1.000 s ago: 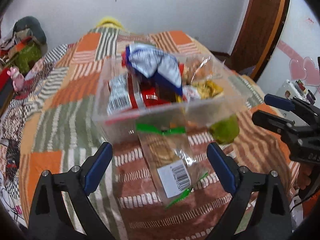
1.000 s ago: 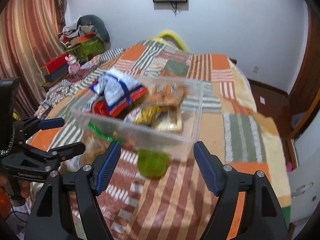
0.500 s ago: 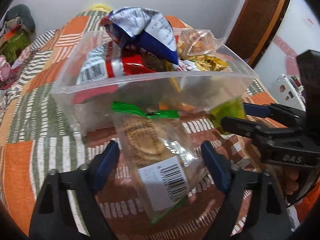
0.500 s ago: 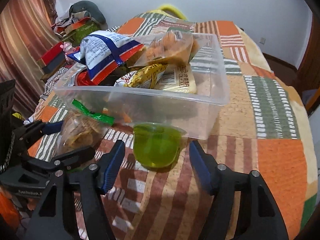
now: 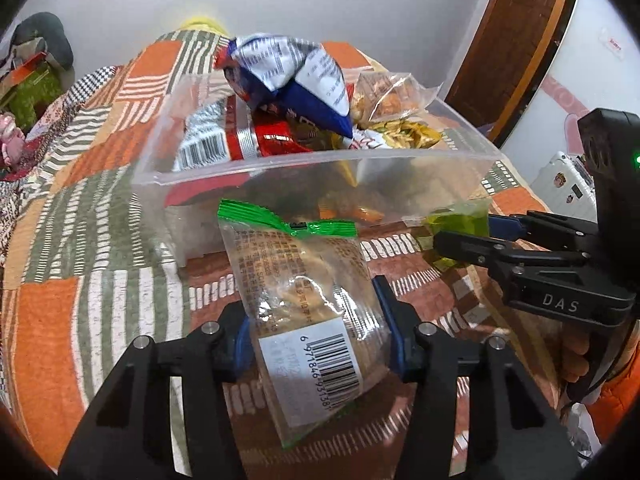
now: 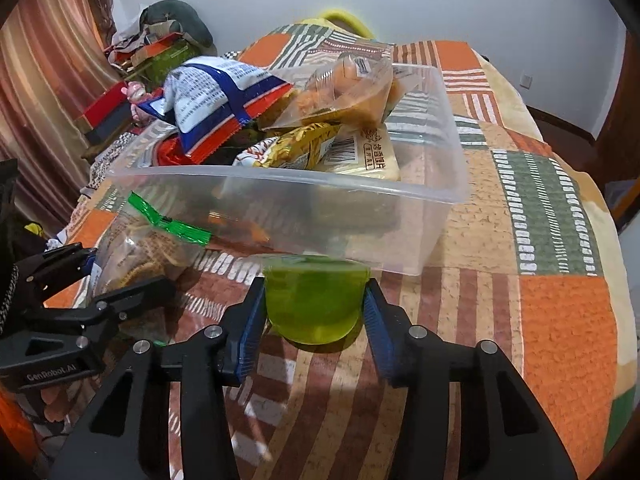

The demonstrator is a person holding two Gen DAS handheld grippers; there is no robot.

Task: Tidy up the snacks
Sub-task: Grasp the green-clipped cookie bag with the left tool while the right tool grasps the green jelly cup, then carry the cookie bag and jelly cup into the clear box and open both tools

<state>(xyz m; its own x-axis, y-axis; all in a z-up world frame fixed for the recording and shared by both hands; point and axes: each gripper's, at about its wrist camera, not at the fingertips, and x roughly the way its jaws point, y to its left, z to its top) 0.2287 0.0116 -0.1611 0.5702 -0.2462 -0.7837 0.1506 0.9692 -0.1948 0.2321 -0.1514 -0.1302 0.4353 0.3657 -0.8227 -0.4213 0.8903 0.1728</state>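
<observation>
A clear plastic bin (image 5: 312,164) full of snack bags stands on the patchwork bedspread; it also shows in the right wrist view (image 6: 432,196). My left gripper (image 5: 316,328) is shut on a clear cookie packet with a green seal (image 5: 304,292), just in front of the bin. My right gripper (image 6: 314,320) is shut on a green jelly cup (image 6: 316,304) that rests on the bedspread against the bin's near wall. The jelly cup (image 5: 460,226) and right gripper show at the right of the left wrist view. The cookie packet (image 6: 136,248) shows at left in the right wrist view.
In the bin lie a blue-and-white bag (image 5: 288,76), a red packet (image 5: 276,140), a clear bag of orange snacks (image 6: 344,96) and a yellow packet (image 6: 304,148). Clutter and a curtain (image 6: 44,92) stand left of the bed. A wooden door (image 5: 512,40) is at right.
Both grippers moved forward and closed: the left onto the cookie packet, the right onto the green jelly cup. The bin now looms closer.
</observation>
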